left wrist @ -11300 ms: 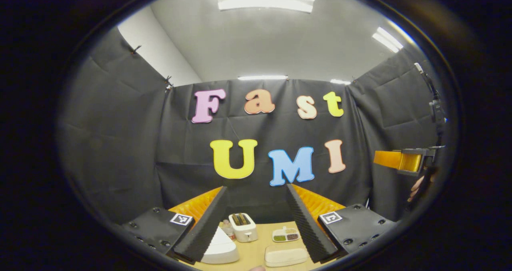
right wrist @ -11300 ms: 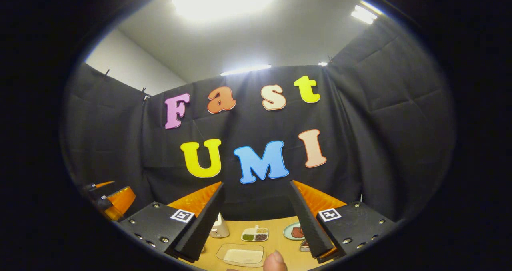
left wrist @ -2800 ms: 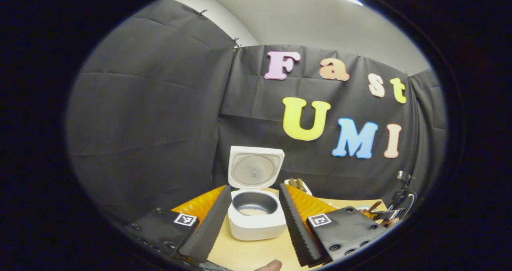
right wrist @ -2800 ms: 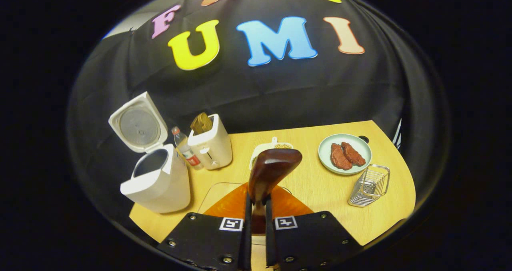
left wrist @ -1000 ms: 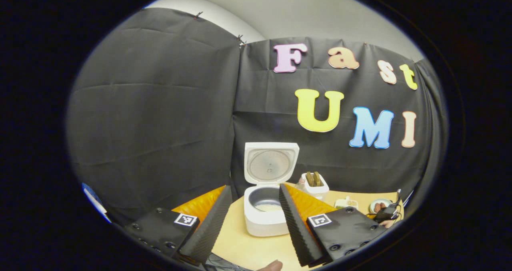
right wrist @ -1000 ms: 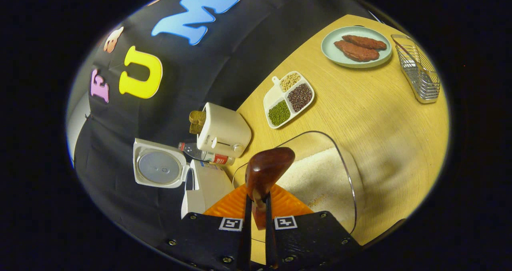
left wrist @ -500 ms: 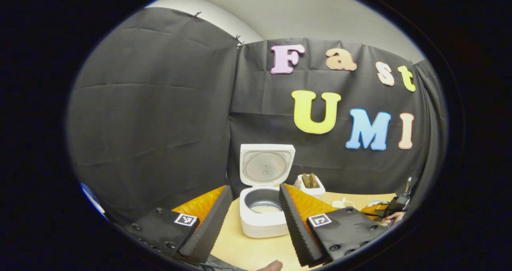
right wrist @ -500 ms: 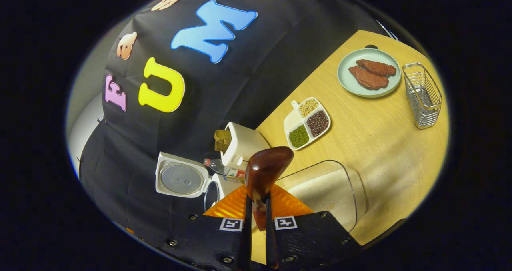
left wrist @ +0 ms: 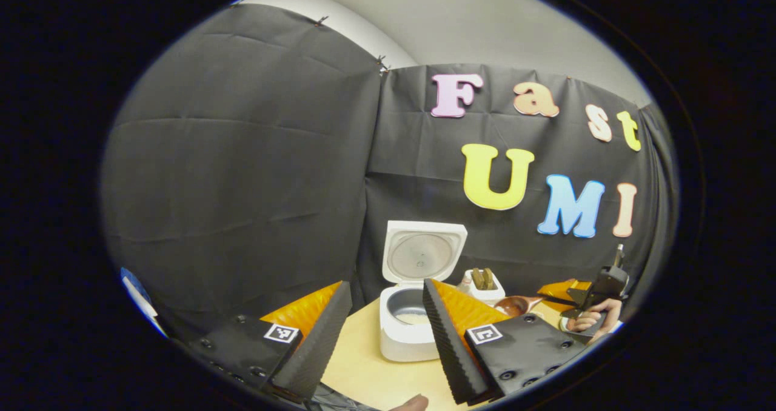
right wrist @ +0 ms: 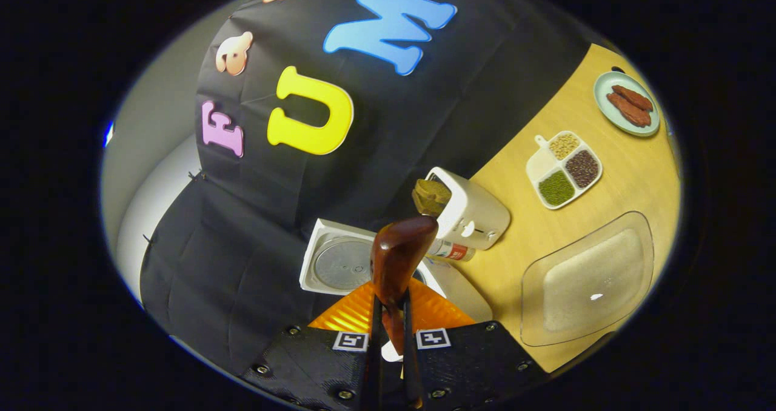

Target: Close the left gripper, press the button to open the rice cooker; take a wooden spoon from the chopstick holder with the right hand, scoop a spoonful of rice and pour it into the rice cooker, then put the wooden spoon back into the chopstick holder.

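Note:
The white rice cooker [left wrist: 412, 338] stands open with its lid [left wrist: 424, 256] upright and a little rice in the pot. My left gripper [left wrist: 382, 344] is open and empty, held back from the cooker. My right gripper [right wrist: 391, 320] is shut on the handle of the dark wooden spoon [right wrist: 397, 256]. The spoon's bowl hangs by the cooker's lid [right wrist: 336, 265] and over the white body [right wrist: 467, 299]. I cannot tell what the spoon carries. In the left gripper view the spoon [left wrist: 515, 305] hovers to the right of the cooker, held by the right gripper [left wrist: 576, 296] and a hand [left wrist: 585, 323].
A clear container of rice [right wrist: 591, 284] lies on the wooden table [right wrist: 642, 180]. A toaster [right wrist: 473, 214] with bread and a bottle [right wrist: 448, 251] stand beside the cooker. Farther off are a divided dish of beans [right wrist: 564, 168] and a plate of meat [right wrist: 627, 111].
My right gripper has swung the spoon away from the rice container to the cooker's opening. The left gripper stays open and has shifted only slightly.

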